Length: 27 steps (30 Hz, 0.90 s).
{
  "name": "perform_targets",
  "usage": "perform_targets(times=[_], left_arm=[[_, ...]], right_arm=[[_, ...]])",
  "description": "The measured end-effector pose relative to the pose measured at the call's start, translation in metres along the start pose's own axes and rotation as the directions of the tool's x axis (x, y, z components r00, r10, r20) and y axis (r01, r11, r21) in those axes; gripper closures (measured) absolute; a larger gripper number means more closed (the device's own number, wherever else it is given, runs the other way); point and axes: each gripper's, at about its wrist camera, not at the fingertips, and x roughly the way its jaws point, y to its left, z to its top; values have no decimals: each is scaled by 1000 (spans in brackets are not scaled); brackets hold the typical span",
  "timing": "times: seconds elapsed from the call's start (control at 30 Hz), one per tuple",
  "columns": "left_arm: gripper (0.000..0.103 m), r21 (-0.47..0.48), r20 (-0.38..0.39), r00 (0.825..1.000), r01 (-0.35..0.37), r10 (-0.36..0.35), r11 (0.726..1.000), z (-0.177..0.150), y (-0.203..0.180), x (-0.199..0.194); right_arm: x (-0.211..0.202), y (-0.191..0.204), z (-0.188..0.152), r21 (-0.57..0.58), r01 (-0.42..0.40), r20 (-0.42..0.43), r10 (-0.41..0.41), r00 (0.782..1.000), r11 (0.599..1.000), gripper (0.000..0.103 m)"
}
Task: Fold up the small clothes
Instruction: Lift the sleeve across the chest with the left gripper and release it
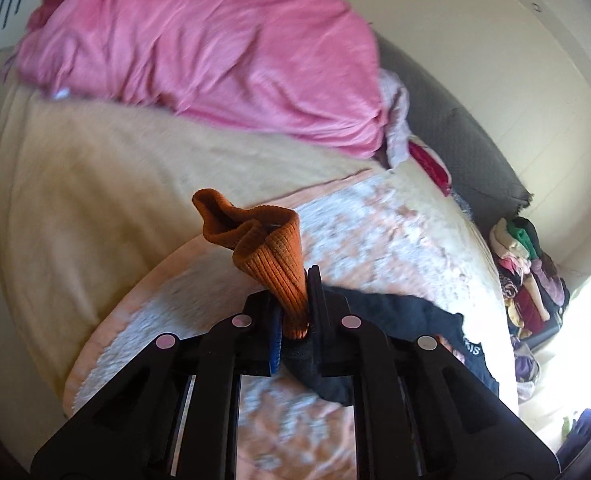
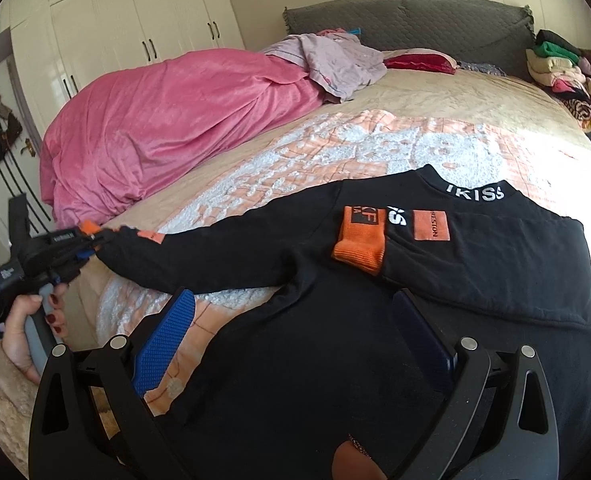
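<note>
**Left gripper's got the sleeve cuff, right one hovering open over the body**

Left gripper is clamped tight on the orange ribbed cuff at the end of one sleeve of the black sweatshirt. In the left wrist view the cuff pokes up out between the closed fingers and flops open at the top, with black sleeve fabric trailing off to the right behind it. From the right wrist view you can see the same gripper way over at the left edge of the bed, held in a hand with dark red nails, and the sleeve is stretched out straight from the shirt body to it.

Right gripper has its jaws spread wide with nothing in them, sitting just above the lower body of the sweatshirt. Blue pads are clear on the left finger.

The sweatshirt itself lies flat on the orange and white patterned blanket, collar pointing toward the headboard, white lettering on the neck. The other sleeve is folded across the chest, with its orange cuff lying beside an orange patch.

Further out: a big pink duvet bunched up on the left side of the bed, a grey headboard, a stack of folded clothes at the far right corner, and white wardrobes behind.
</note>
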Motion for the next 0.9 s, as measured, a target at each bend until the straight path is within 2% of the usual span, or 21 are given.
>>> perform_targets(times=[0.17,0.43,0.7,0.9], left_arm=[[99,95,19,996,85,-87,992,10,-60,-4],[99,244,-10,976,212,-216,946,-2,-161,0],[99,340,-126,945,326,-301,882,-45,-243,28],[99,387,-216,920,388,-327,837,-83,-276,50]], right_arm=[[-13,-20,-2,70,12,26,-14,1000,997,5],[-39,-62,-9,165,67,53,-76,996,984,5],[-71,-111,-21,266,156,78,-183,980,951,5],[-96,-151,-34,348,218,88,-263,961,912,5]])
